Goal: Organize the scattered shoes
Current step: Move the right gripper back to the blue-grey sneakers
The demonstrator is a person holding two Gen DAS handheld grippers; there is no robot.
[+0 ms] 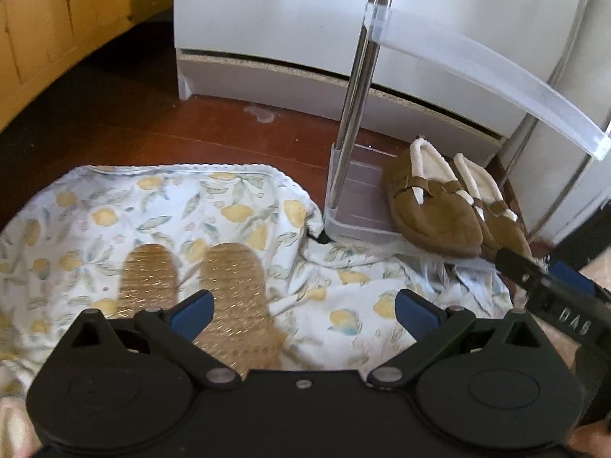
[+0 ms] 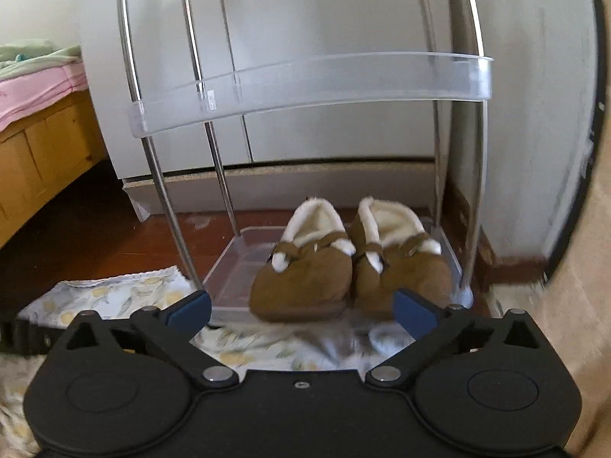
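Observation:
Two brown fleece-lined slippers [image 2: 305,267] sit side by side on the bottom clear shelf [image 2: 236,259] of a chrome shoe rack; the left wrist view shows the same slippers [image 1: 439,206] at the right. A pair of woven straw-coloured shoes [image 1: 229,290] lies on a lemon-print cloth [image 1: 152,202] on the floor. My left gripper [image 1: 303,311] is open just above the right straw shoe. My right gripper [image 2: 301,311] is open, empty, just in front of the brown slippers. The right gripper's fingers [image 1: 534,274] show at the right edge of the left wrist view.
The rack's chrome poles [image 1: 355,76] and upper clear shelf [image 2: 305,80] stand over the slippers. A white cabinet [image 1: 286,19] is behind, a wooden bed frame [image 1: 57,26] at the left, red-brown floor [image 1: 191,129] between.

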